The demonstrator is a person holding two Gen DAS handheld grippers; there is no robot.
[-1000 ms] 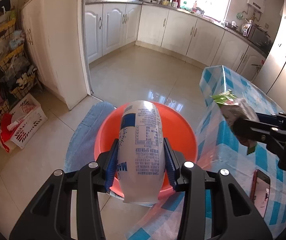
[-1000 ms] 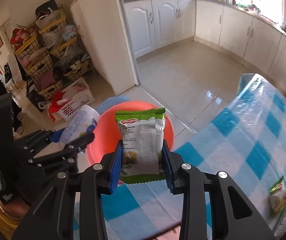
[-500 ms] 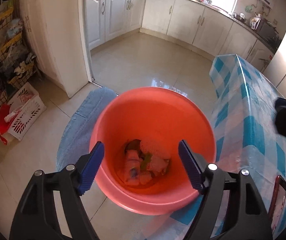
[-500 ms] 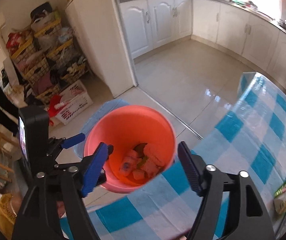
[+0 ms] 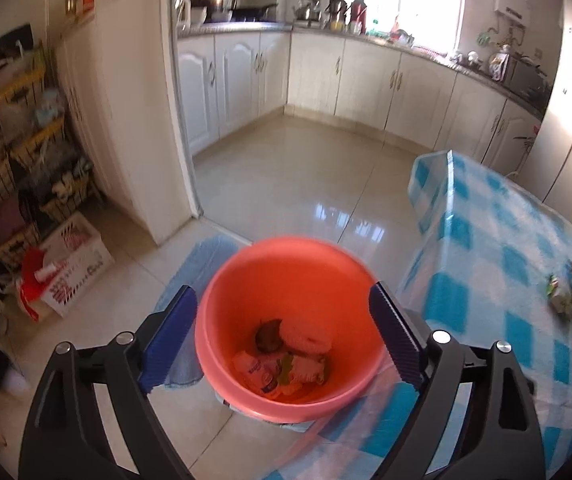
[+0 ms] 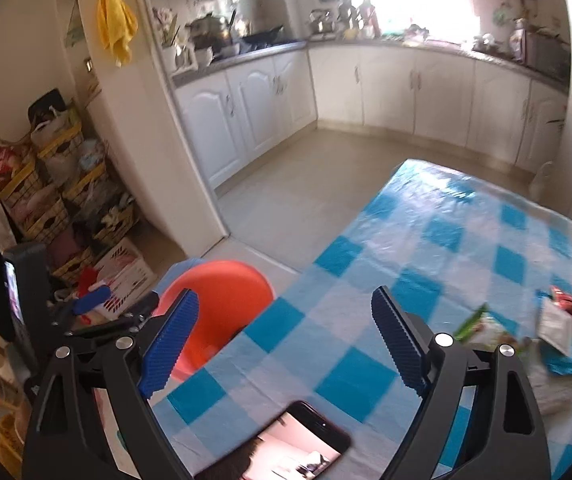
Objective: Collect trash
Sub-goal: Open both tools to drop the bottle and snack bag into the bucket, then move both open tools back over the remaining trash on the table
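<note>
Now both of your grippers are empty, between one drop and the next pickup. Your left gripper (image 5: pixel 282 340) hangs over the orange basin (image 5: pixel 222 280) beside the worktop (image 5: pixel 486 240), its jaws wide and opening further with nothing between them; a little pile of trash (image 5: pixel 286 356) lies at the basin's bottom. Your right gripper (image 6: pixel 284 344) points across the blue-checked cloth, its jaws likewise opening on nothing. More wrappers (image 6: pixel 526 336) sit on the worktop off to the right, so collecting looks only partly done. Next, by the look of it, you swing the right gripper toward those wrappers and straddle one. A phone (image 6: pixel 286 444) lies just below its jaws; steer clear of it.
</note>
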